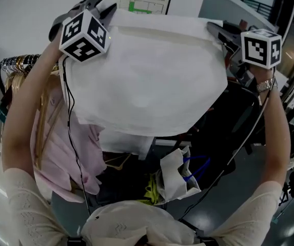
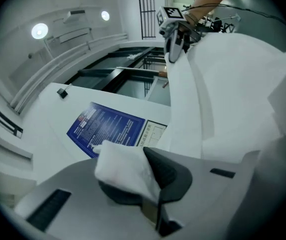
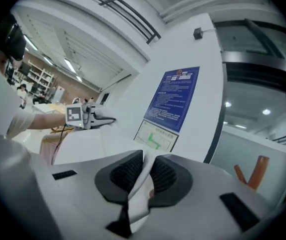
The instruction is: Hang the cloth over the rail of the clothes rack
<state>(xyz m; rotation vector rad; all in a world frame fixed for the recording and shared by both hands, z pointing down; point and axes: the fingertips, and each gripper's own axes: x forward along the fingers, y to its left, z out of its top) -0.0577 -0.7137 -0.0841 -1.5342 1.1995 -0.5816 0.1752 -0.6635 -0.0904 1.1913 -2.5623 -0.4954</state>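
Observation:
A white cloth (image 1: 147, 76) is held up and spread wide between my two grippers, high above the clothes rack. My left gripper (image 1: 104, 8) is shut on the cloth's upper left corner, and a folded tip of the cloth (image 2: 120, 166) sticks out past its jaws (image 2: 147, 184). The right gripper (image 1: 214, 31) pinches the upper right corner. In its own view a strip of the cloth (image 3: 138, 199) runs between the two pads, right gripper (image 3: 145, 173). The spread cloth hides the rack's rail.
Empty hangers (image 1: 18, 65) and a pink shirt (image 1: 59, 152) hang at the left of the rack. A black garment (image 1: 229, 127) is at the right. A white bag (image 1: 177, 176) lies low in the middle. A white wall with a blue notice (image 3: 175, 96) stands just ahead.

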